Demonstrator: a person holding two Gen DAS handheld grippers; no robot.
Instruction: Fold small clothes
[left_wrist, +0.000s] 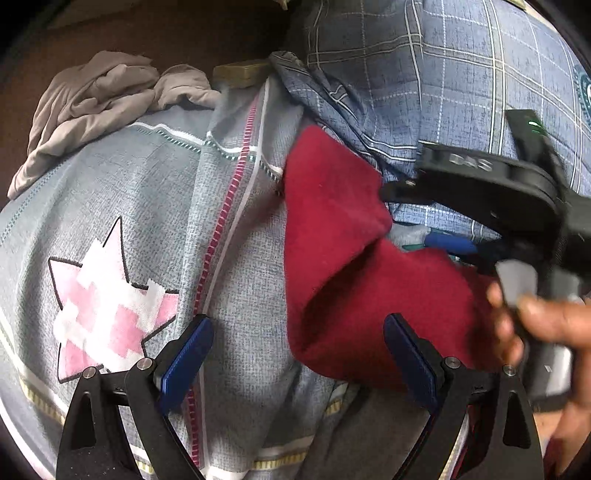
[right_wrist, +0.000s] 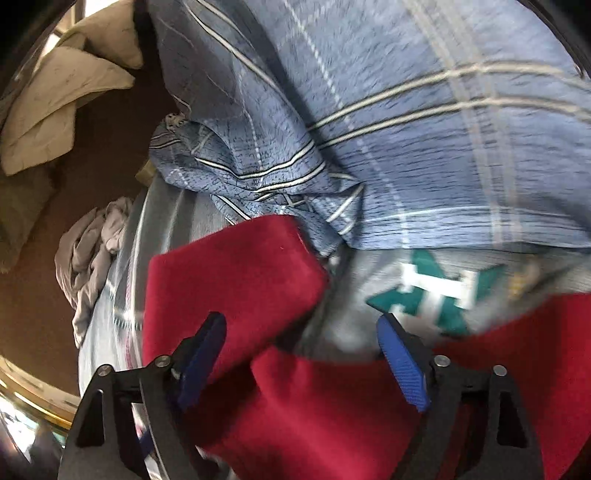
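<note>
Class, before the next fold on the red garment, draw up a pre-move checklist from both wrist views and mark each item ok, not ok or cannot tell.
1. Left gripper open: ok, jaws spread with nothing between them.
2. Right gripper open: ok, jaws apart over the cloth.
3. Red garment in view of both cameras: ok.
4. Red garment lying flat: not ok, a flap is turned over.
5. Blue checked cloth clear of the garment: not ok, it touches the top edge.
6. Grey crumpled garment out of the way: ok, it lies apart at the far left.

Dark brown floor (right_wrist: 99, 122) beside grey printed bedsheet (left_wrist: 147, 192), daylit.
</note>
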